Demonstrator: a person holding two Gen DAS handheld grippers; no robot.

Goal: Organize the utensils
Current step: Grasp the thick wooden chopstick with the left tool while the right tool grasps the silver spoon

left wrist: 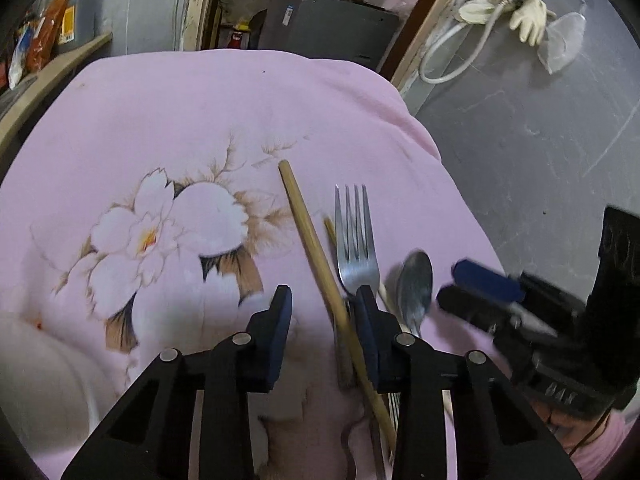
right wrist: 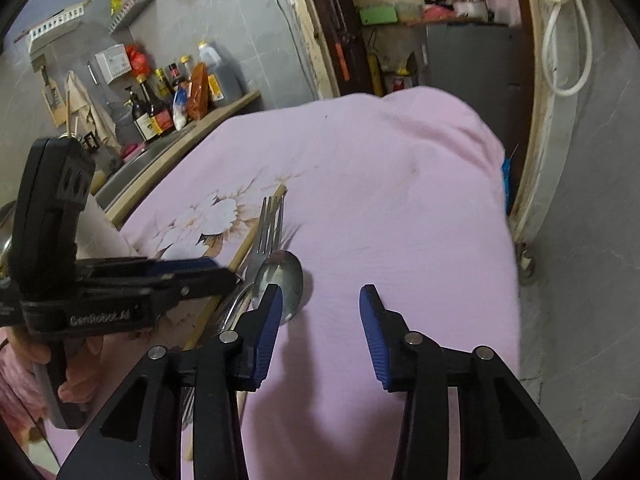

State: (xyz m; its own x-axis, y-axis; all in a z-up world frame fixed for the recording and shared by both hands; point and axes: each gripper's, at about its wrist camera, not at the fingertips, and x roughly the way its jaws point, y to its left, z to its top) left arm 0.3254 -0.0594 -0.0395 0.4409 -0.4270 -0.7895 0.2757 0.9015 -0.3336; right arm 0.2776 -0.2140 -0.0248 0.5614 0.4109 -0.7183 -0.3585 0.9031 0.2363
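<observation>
Bench: pink flower-printed cloth (left wrist: 200, 120) | Utensils: silver metal fork (left wrist: 356, 240), silver metal spoon (left wrist: 416, 284), tan wooden chopstick (left wrist: 308, 232) lying close together | Left gripper (left wrist: 324, 300): jaws apart, grasping nothing, beside chopstick | Right gripper (right wrist: 320, 300): jaws apart, empty, beside spoon

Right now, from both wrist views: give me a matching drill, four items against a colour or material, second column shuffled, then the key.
Column 1
1. fork
2. chopstick
3. cloth
4. gloves

Column 2
A. pink, with a flower print
B. shiny metal, four tines
C. pale cream, lying on the grey floor
D. light wood, a long thin stick

Pairs: 1-B, 2-D, 3-A, 4-C
</observation>
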